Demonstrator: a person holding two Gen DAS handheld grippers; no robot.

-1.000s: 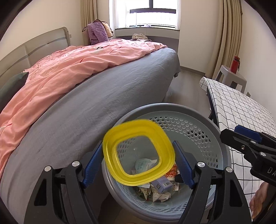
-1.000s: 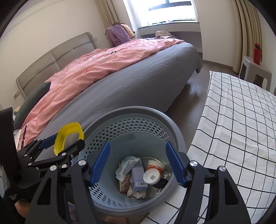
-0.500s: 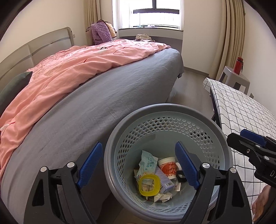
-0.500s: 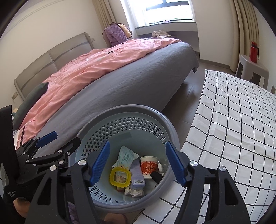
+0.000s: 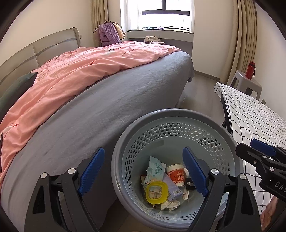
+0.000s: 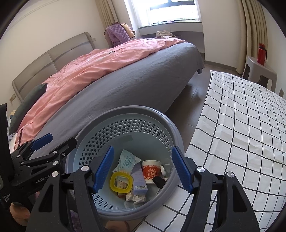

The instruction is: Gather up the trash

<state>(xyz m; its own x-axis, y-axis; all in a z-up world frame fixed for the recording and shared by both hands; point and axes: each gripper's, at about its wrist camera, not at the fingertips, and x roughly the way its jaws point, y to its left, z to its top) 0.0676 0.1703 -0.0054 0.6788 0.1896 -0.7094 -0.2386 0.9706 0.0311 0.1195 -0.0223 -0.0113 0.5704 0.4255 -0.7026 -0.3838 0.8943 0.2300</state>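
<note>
Bedroom ahead of me: a bed [image 5: 110, 100] with a grey sheet and a pink duvet [image 5: 76, 71] fills the left and centre, its headboard against the left wall and a bright window [image 5: 165, 15] at the far end. On my right stands a table under a white cloth with a black grid [image 6: 246, 114], and past it a small grey stool carries a red bottle [image 6: 261, 53]. A strip of bare floor [image 5: 202, 92] runs between bed and table toward the window.

Below my grippers sits a round grey perforated basket [image 5: 178, 114], its left side close against the bed's edge, its right side near the table's corner. Inside lie the trash pieces: a yellow ring-shaped lid [image 5: 157, 192] on top of crumpled wrappers, a pale purple carton [image 6: 138, 177] just beside it, and a red-and-white paper cup [image 5: 176, 175].

My left gripper [image 5: 143, 174] hangs over the basket, its jaws having just been opening, now spread wide with nothing between them. My right gripper [image 6: 143, 171] hangs alongside over the same basket, fingers moderately apart and empty.
</note>
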